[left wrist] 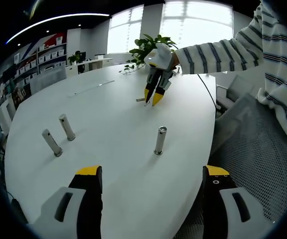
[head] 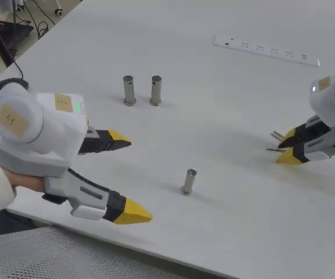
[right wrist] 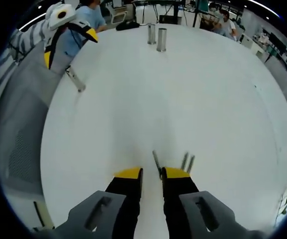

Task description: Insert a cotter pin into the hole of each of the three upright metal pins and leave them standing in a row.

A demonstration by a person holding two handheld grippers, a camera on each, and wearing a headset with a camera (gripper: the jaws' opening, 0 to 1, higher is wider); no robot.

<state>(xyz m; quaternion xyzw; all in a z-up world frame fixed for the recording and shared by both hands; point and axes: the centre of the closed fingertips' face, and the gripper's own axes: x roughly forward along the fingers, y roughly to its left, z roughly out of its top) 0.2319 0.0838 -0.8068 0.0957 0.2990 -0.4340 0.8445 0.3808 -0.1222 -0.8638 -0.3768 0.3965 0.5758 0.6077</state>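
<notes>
Two upright metal pins (head: 129, 90) (head: 156, 89) stand side by side at the far middle of the white table (head: 225, 104). A third metal pin (head: 188, 181) stands alone nearer the front edge. My left gripper (head: 129, 177) is open wide, a little short of that lone pin (left wrist: 159, 140), and holds nothing. My right gripper (head: 285, 146) is low over the table at the right, its jaws a narrow gap apart. One cotter pin (right wrist: 156, 162) lies in line with that gap, reaching out from between the jaw tips. Other cotter pins (right wrist: 187, 162) lie just beside the right jaw.
A white power strip (head: 266, 51) lies at the far right of the table. A mesh chair back (head: 51, 256) sits below the table's front edge. A potted plant (left wrist: 151, 47) stands at the table's far end in the left gripper view.
</notes>
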